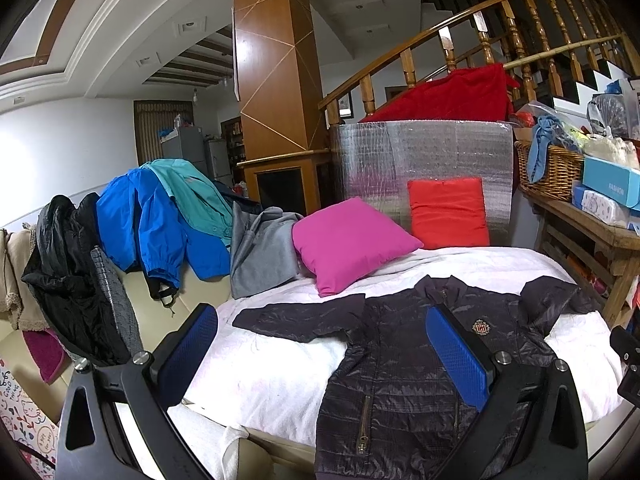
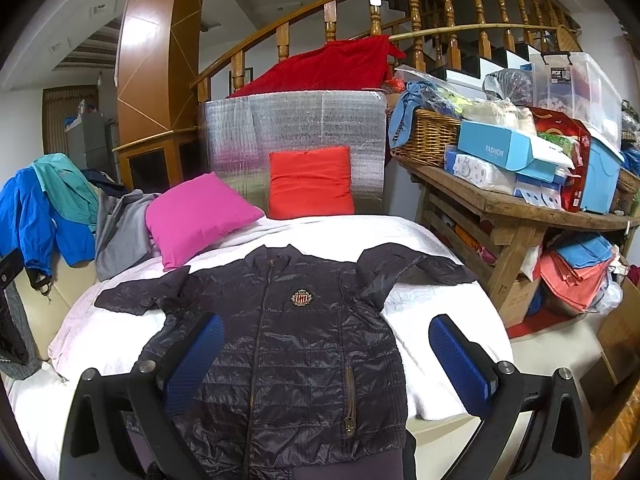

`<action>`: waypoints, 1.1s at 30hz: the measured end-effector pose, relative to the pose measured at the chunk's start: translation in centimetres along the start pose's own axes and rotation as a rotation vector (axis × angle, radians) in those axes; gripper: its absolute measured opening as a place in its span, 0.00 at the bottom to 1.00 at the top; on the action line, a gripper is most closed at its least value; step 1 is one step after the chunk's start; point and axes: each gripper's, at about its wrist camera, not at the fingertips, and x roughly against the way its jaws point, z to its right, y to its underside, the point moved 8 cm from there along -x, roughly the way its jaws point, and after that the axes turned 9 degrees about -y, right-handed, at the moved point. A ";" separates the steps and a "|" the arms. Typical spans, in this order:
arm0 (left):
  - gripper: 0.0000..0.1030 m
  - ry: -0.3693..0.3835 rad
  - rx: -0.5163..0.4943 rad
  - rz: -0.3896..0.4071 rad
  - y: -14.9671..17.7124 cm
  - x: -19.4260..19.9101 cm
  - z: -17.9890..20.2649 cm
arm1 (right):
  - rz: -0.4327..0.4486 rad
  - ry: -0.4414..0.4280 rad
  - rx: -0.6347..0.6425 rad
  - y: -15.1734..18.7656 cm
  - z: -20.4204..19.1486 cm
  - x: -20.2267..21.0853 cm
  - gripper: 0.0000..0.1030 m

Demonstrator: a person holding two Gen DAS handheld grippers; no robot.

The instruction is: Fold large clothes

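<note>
A dark navy quilted jacket [image 1: 404,364] lies flat and face up on the white bed cover [image 1: 272,384], zipped, both sleeves spread sideways, a crest badge on its chest. My left gripper [image 1: 320,352] hovers open above the jacket's left half, blue pads wide apart, nothing between them. In the right wrist view the same jacket [image 2: 288,344] fills the middle. My right gripper [image 2: 326,360] is open over the jacket's lower body and hem, holding nothing. The bed cover [image 2: 424,312] shows on both sides.
A pink cushion [image 1: 348,240] and a red cushion [image 1: 448,212] sit at the bed's head against a silver foil panel [image 2: 296,124]. Blue, teal, grey and black garments [image 1: 160,220] hang over the sofa at left. A cluttered wooden table [image 2: 508,204] stands right.
</note>
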 end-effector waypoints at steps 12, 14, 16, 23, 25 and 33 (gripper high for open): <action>1.00 0.001 -0.027 -0.047 0.2 -2.6 3.5 | -0.039 0.037 0.018 -0.5 3.1 -2.7 1.00; 1.00 0.003 -0.045 -0.061 0.4 -3.5 4.7 | -0.054 0.025 -0.011 -0.4 4.4 -3.8 1.00; 1.00 0.020 -0.066 -0.087 0.7 -4.7 6.4 | -0.057 0.003 -0.049 -0.5 6.1 -5.1 1.00; 1.00 0.094 -0.220 -0.373 8.6 -15.2 15.1 | -0.148 -0.149 -0.400 2.9 18.6 -14.3 1.00; 1.00 0.079 -0.271 -0.454 11.9 -18.1 16.9 | -0.155 -0.167 -0.505 3.8 22.4 -17.2 1.00; 1.00 0.013 -0.355 -0.607 19.5 -26.6 19.8 | -0.152 -0.275 -0.974 7.5 35.2 -31.8 1.00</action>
